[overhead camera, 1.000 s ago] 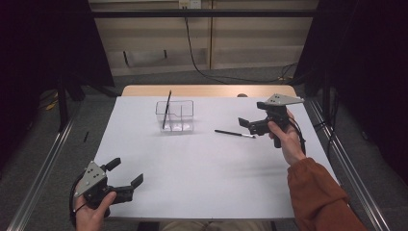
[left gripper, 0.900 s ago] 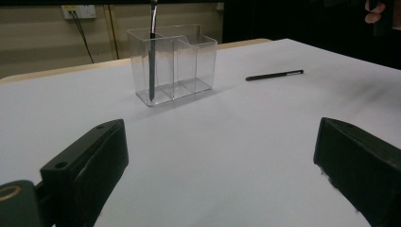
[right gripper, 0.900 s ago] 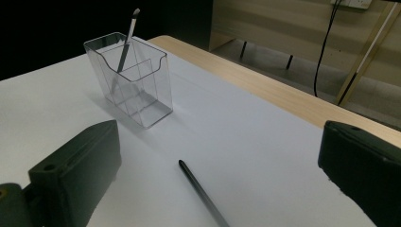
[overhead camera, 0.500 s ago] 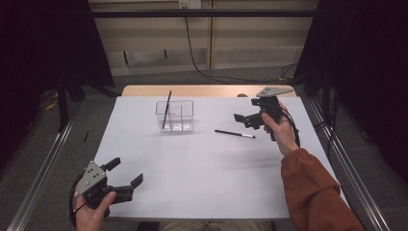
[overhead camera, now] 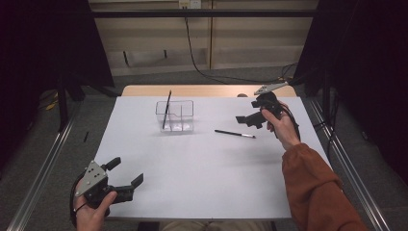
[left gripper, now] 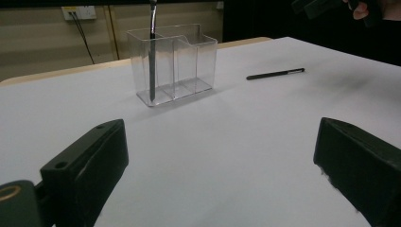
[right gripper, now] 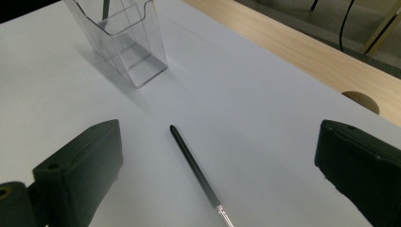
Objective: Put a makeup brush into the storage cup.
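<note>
A clear plastic holder (overhead camera: 175, 116) with compartments stands at the table's far middle, with one dark pen (overhead camera: 166, 109) upright in its left compartment. A second black pen (overhead camera: 235, 134) lies flat on the white table to the holder's right. My right gripper (overhead camera: 246, 120) hovers open just right of and above that pen; in the right gripper view the pen (right gripper: 198, 175) lies between the spread jaws, the holder (right gripper: 124, 38) beyond. My left gripper (overhead camera: 126, 176) rests open at the near left corner, empty. The left gripper view shows the holder (left gripper: 172, 62) and the loose pen (left gripper: 275, 74) far ahead.
The white table sheet (overhead camera: 202, 168) ends at a wooden strip (overhead camera: 192, 90) along the far edge, with a round hole (right gripper: 360, 100) in it. Metal rails (overhead camera: 43, 168) run along both sides. A cable (overhead camera: 192, 43) hangs on the back wall.
My right gripper has moved a little farther from me and to the left, closer over the loose pen. The left gripper has stayed where it was.
</note>
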Action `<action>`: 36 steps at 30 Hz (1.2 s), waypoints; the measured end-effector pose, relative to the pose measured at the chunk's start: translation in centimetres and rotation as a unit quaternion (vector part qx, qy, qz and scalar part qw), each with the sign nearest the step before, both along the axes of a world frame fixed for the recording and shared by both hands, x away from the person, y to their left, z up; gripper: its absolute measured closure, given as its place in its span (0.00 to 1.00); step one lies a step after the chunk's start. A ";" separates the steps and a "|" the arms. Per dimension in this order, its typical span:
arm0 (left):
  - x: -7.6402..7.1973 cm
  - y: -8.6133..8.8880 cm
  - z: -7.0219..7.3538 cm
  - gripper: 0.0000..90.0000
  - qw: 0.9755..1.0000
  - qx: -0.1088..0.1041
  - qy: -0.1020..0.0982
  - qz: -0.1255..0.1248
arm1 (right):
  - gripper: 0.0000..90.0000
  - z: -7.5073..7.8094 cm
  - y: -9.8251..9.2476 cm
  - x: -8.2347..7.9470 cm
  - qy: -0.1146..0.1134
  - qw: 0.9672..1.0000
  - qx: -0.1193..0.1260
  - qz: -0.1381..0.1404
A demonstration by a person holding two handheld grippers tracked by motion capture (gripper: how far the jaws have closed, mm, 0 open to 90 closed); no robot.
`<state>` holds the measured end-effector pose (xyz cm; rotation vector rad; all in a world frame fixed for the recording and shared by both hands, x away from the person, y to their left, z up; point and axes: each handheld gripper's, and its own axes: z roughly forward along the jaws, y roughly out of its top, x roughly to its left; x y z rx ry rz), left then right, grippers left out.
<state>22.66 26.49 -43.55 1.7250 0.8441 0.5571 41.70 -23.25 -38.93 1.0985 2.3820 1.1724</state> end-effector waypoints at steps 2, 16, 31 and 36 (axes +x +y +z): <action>0.0 0.0 0.0 0.04 1.000 0.001 0.001 0.000 | 0.05 -0.1 -0.1 0.2 0.020 1.000 -0.009 0.014; 0.0 0.0 0.0 0.04 1.000 0.004 0.002 -0.001 | 0.09 -1.6 1.5 1.3 0.108 0.982 -0.128 0.084; 0.0 0.0 0.0 0.04 1.000 0.009 0.002 -0.003 | 0.13 -2.8 2.8 3.1 0.160 0.946 -0.235 0.153; 0.1 0.0 0.0 0.04 1.000 0.011 0.003 -0.004 | 0.32 -3.6 2.9 3.6 0.182 0.935 -0.252 0.171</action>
